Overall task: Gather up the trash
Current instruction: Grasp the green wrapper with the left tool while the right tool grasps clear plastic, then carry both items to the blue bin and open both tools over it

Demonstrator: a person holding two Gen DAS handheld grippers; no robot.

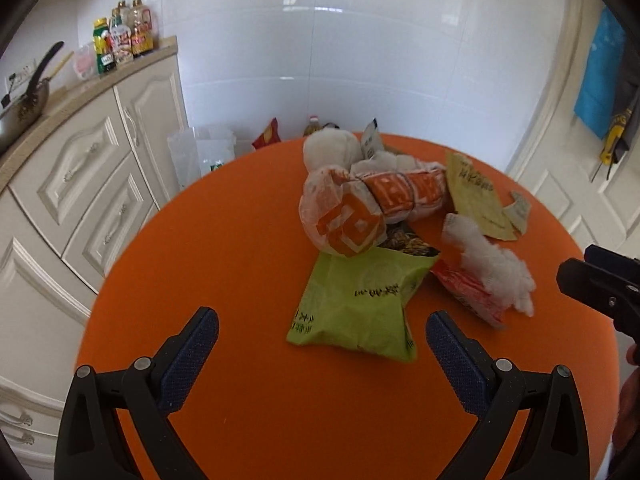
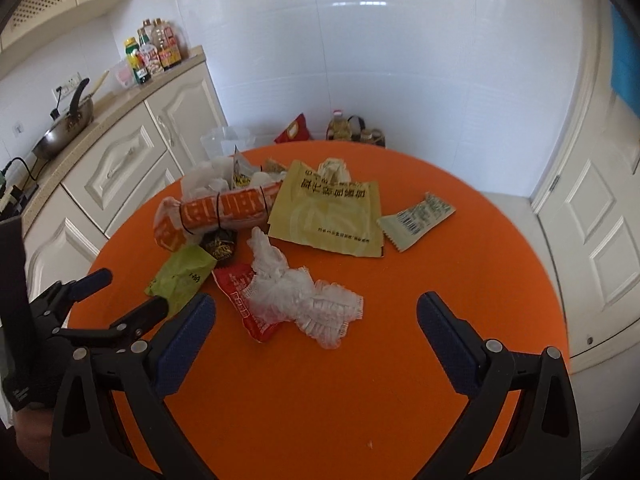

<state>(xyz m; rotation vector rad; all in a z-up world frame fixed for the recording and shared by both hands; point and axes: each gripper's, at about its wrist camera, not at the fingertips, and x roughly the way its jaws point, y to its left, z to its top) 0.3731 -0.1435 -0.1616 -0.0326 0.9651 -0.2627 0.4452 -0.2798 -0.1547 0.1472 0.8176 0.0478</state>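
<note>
Orange round table [image 2: 400, 380]: both grippers [image 1: 322, 338] [image 2: 316, 320] spread wide and empty; green snack bag [image 1: 356, 304] is light, crinkly, slippery, so pinch its near crimped edge.

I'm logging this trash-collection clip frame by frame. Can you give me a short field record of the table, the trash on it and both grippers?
surface: round orange table
left gripper: open, empty, fingers either side of the green snack bag
right gripper: open, empty, pointing at the white frilly plastic piece
nearest trash: green snack bag, red wrapper partly under the white frilly plastic piece
middle trash: orange-and-white wrapped bundle, yellow-green flat packet, small barcode sachet
picked up so far: nothing held
background: cabinet counter with sauce bottles and a pan
</note>
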